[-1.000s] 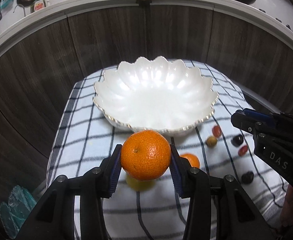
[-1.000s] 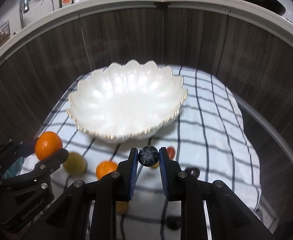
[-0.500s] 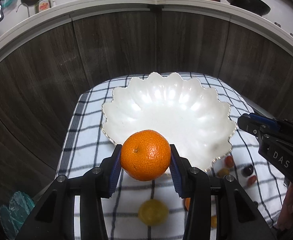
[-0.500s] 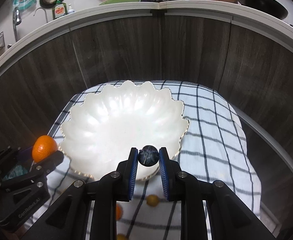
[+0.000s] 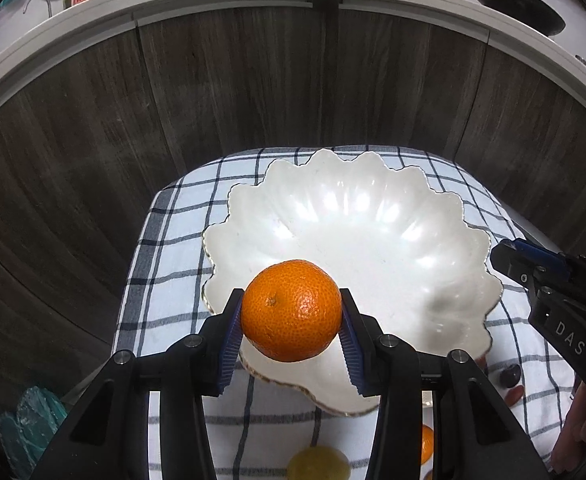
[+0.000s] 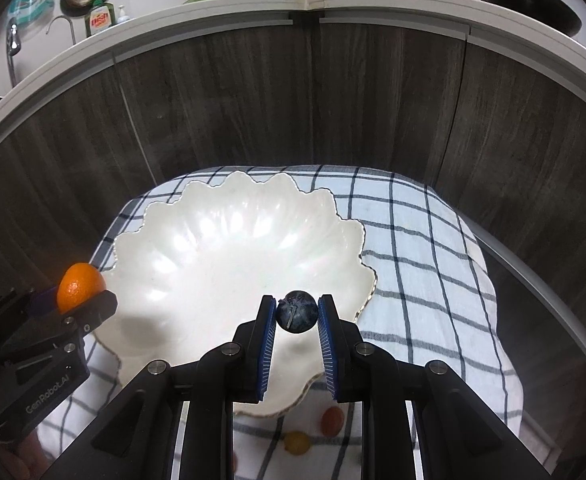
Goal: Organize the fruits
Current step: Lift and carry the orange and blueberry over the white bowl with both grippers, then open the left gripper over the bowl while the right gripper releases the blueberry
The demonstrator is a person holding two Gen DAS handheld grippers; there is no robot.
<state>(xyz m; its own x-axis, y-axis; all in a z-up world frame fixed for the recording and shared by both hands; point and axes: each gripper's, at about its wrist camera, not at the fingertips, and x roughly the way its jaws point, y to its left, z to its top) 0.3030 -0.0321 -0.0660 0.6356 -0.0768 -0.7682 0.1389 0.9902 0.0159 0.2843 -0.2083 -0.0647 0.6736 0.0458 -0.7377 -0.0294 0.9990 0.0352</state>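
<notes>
Checked cloth; bowl | left hand-held gripper clamps orange; right clamps dark fruit

One white scalloped bowl on one checked cloth. Two hand-held grippers: the left hand-held gripper clamps one orange mandarin, the right hand-held gripper one dark berry. Loose fruit on the cloth, partly hidden: I can't give a sure count.
</notes>
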